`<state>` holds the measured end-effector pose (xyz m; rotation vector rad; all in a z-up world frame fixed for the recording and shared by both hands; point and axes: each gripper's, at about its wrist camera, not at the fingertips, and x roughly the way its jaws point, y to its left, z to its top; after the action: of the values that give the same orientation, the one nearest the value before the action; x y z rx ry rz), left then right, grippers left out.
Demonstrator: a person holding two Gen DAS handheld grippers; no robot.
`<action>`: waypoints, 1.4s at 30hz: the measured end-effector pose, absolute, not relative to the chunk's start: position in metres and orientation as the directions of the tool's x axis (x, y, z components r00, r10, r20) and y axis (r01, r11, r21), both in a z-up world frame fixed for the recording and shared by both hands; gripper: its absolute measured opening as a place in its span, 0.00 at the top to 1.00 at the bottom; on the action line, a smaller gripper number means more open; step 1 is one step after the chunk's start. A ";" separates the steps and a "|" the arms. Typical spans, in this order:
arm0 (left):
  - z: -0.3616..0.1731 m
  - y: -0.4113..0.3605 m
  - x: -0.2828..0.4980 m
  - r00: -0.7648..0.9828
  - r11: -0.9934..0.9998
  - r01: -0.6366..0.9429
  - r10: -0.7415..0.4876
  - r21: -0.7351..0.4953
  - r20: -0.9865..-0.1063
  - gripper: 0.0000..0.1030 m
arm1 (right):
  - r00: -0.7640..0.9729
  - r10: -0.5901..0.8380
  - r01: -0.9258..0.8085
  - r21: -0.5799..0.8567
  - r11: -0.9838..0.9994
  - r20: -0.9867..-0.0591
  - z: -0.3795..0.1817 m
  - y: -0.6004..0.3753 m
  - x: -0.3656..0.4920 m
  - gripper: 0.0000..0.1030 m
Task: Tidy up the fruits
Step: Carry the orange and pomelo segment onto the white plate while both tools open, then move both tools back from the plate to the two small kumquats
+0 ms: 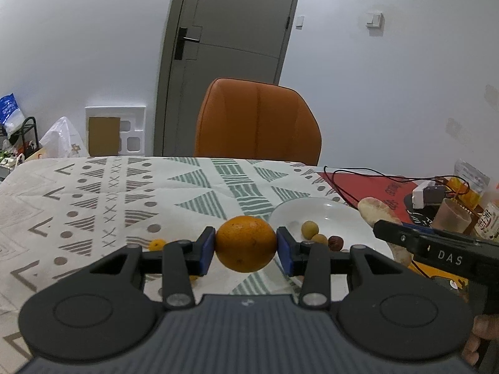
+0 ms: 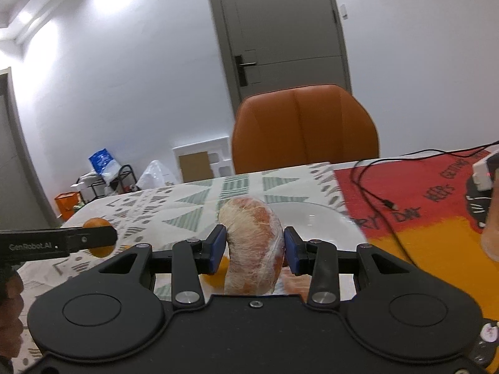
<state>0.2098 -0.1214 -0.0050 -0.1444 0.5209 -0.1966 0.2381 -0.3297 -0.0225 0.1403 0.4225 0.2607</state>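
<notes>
Left wrist view: the left hand-held gripper (image 1: 245, 244) is closed on one orange (image 1: 245, 243), pinched between its two blue pads (image 1: 207, 249) and held clear above the bench (image 1: 93, 193). One white plate (image 1: 327, 215) lies just ahead and to the right on the patterned cloth; it holds four small round fruits, three tan (image 1: 307, 229) and one dark brown (image 1: 335, 243), though the gripper frame hides the near rim, so more may lie there. One small kumquat (image 1: 156, 244) sits on the cloth left of the pads, apart from the plate. The right hand-held gripper (image 1: 386, 233) enters from the right, carrying one pale wrapped piece (image 1: 374, 208) over the plate's right edge. Right wrist view: the right hand-held gripper (image 2: 254, 249) is closed on that pomelo segment (image 2: 254, 243), which shows orange flesh under white pith and film, held above the near side of the plate (image 2: 318, 218). The left gripper's finger (image 2: 90, 237) crosses the left edge with the orange (image 2: 98, 237) in its grip. More orange pieces show beneath the frame; their number cannot be told. One orange chair (image 2: 304, 127) stands behind the bench, and one black cable (image 2: 368, 187) runs across one red mat (image 2: 405, 199). Judged step: both fruits are in transport toward the plate. The next move calls for lowering each onto a bare part of the dish, away from the small fruits, then opening the jaws; the round orange is likely to roll on release.
</notes>
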 end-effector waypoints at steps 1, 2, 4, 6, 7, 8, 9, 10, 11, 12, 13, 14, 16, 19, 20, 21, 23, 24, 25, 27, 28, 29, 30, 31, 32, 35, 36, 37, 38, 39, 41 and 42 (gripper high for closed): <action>-0.005 -0.123 0.211 0.849 0.971 0.152 -0.224 -0.185 -0.479 0.60 | 0.881 0.270 -0.212 0.188 0.959 -0.388 -0.024 -0.333 0.239 0.63; -0.006 -0.126 0.213 0.848 0.971 0.156 -0.227 -0.183 -0.479 0.60 | 0.882 0.263 -0.203 0.188 0.961 -0.390 -0.025 -0.337 0.240 0.63; -0.007 -0.131 0.217 0.846 0.971 0.162 -0.230 -0.178 -0.480 0.60 | 0.884 0.249 -0.187 0.188 0.964 -0.395 -0.027 -0.343 0.243 0.63; -0.009 -0.136 0.221 0.843 0.970 0.169 -0.234 -0.175 -0.484 0.60 | 0.885 0.240 -0.175 0.191 0.966 -0.399 -0.030 -0.349 0.246 0.63; -0.010 -0.138 0.222 0.842 0.970 0.171 -0.236 -0.174 -0.486 0.60 | 0.885 0.234 -0.168 0.192 0.967 -0.402 -0.032 -0.351 0.247 0.63; -0.011 -0.140 0.224 0.839 0.969 0.175 -0.239 -0.174 -0.488 0.60 | 0.885 0.229 -0.161 0.194 0.968 -0.404 -0.034 -0.353 0.248 0.63; -0.012 -0.142 0.225 0.837 0.969 0.179 -0.242 -0.173 -0.490 0.60 | 0.885 0.224 -0.156 0.195 0.968 -0.407 -0.035 -0.355 0.249 0.63; -0.013 -0.145 0.227 0.835 0.968 0.184 -0.245 -0.170 -0.493 0.60 | 0.885 0.220 -0.151 0.196 0.969 -0.410 -0.037 -0.357 0.252 0.63; -0.014 -0.148 0.228 0.832 0.968 0.189 -0.248 -0.168 -0.496 0.60 | 0.885 0.217 -0.146 0.198 0.969 -0.413 -0.039 -0.359 0.253 0.63; -0.015 -0.151 0.229 0.830 0.967 0.193 -0.251 -0.166 -0.498 0.60 | 0.884 0.216 -0.142 0.200 0.969 -0.416 -0.041 -0.361 0.254 0.63; -0.017 -0.153 0.230 0.827 0.966 0.197 -0.254 -0.166 -0.502 0.60 | 0.883 0.214 -0.139 0.203 0.969 -0.418 -0.043 -0.363 0.255 0.63; -0.018 -0.156 0.231 0.823 0.965 0.202 -0.259 -0.166 -0.506 0.60 | 0.882 0.212 -0.133 0.208 0.969 -0.420 -0.045 -0.365 0.255 0.63; -0.020 -0.161 0.232 0.818 0.964 0.209 -0.266 -0.167 -0.510 0.60 | 0.881 0.210 -0.125 0.219 0.968 -0.423 -0.048 -0.369 0.256 0.63; -0.023 -0.169 0.235 0.812 0.961 0.221 -0.275 -0.165 -0.515 0.60 | 0.879 0.208 -0.116 0.230 0.966 -0.430 -0.054 -0.373 0.256 0.63; -0.024 -0.172 0.236 0.809 0.960 0.227 -0.280 -0.165 -0.518 0.60 | 0.878 0.205 -0.113 0.230 0.967 -0.432 -0.055 -0.375 0.257 0.63; -0.025 -0.175 0.236 0.806 0.958 0.233 -0.287 -0.167 -0.518 0.60 | 0.878 0.204 -0.111 0.231 0.967 -0.433 -0.056 -0.376 0.257 0.63; -0.026 -0.180 0.236 0.799 0.953 0.251 -0.303 -0.170 -0.520 0.60 | 0.877 0.206 -0.109 0.237 0.965 -0.434 -0.058 -0.378 0.258 0.63; -0.027 -0.183 0.236 0.797 0.952 0.256 -0.306 -0.167 -0.521 0.59 | 0.877 0.206 -0.109 0.238 0.965 -0.435 -0.058 -0.378 0.258 0.63; -0.026 -0.185 0.235 0.800 0.952 0.260 -0.307 -0.163 -0.516 0.56 | 0.877 0.207 -0.109 0.238 0.965 -0.435 -0.058 -0.379 0.258 0.63; -0.025 -0.187 0.234 0.805 0.951 0.267 -0.310 -0.156 -0.507 0.55 | 0.877 0.207 -0.109 0.240 0.965 -0.433 -0.059 -0.379 0.258 0.63; -0.024 -0.187 0.234 0.806 0.951 0.266 -0.308 -0.155 -0.506 0.55 | 0.877 0.208 -0.109 0.241 0.964 -0.433 -0.059 -0.378 0.259 0.63; -0.024 -0.185 0.234 0.808 0.953 0.261 -0.302 -0.152 -0.505 0.54 | 0.876 0.209 -0.110 0.242 0.964 -0.434 -0.060 -0.378 0.260 0.63; -0.023 -0.184 0.234 0.812 0.956 0.253 -0.292 -0.147 -0.505 0.54 | 0.876 0.210 -0.111 0.242 0.964 -0.435 -0.060 -0.377 0.260 0.63; -0.023 -0.182 0.234 0.814 0.959 0.243 -0.282 -0.143 -0.507 0.53 | 0.876 0.210 -0.112 0.241 0.964 -0.435 -0.060 -0.377 0.261 0.63; -0.023 -0.179 0.235 0.816 0.962 0.234 -0.273 -0.142 -0.510 0.53 | 0.875 0.210 -0.112 0.240 0.964 -0.435 -0.060 -0.376 0.262 0.63; -0.025 -0.167 0.236 0.818 0.970 0.202 -0.245 -0.138 -0.520 0.52 | 0.879 0.204 -0.108 0.237 0.966 -0.432 -0.060 -0.373 0.266 0.63; -0.026 -0.163 0.236 0.820 0.972 0.190 -0.234 -0.138 -0.523 0.51 | 0.881 0.199 -0.104 0.234 0.967 -0.429 -0.059 -0.372 0.267 0.61; -0.027 -0.159 0.235 0.821 0.974 0.178 -0.225 -0.139 -0.525 0.50 | 0.884 0.194 -0.102 0.230 0.968 -0.426 -0.058 -0.370 0.268 0.57; -0.028 -0.155 0.235 0.821 0.976 0.166 -0.217 -0.143 -0.528 0.48 | 0.889 0.183 -0.095 0.223 0.970 -0.420 -0.057 -0.369 0.268 0.54; -0.029 -0.151 0.235 0.821 0.977 0.153 -0.209 -0.148 -0.531 0.48 | 0.892 0.178 -0.094 0.214 0.972 -0.416 -0.056 -0.367 0.267 0.47; -0.029 -0.145 0.235 0.822 0.979 0.137 -0.196 -0.148 -0.534 0.45 | 0.895 0.182 -0.101 0.213 0.972 -0.407 -0.054 -0.364 0.265 0.41; -0.029 -0.142 0.235 0.824 0.981 0.129 -0.188 -0.147 -0.534 0.44 | 0.894 0.184 -0.101 0.216 0.971 -0.408 -0.053 -0.363 0.264 0.41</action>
<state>0.2347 -0.1417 -0.0290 -0.1059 0.5785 -0.1690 0.2636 -0.3628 -0.0534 0.1921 0.4401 0.1488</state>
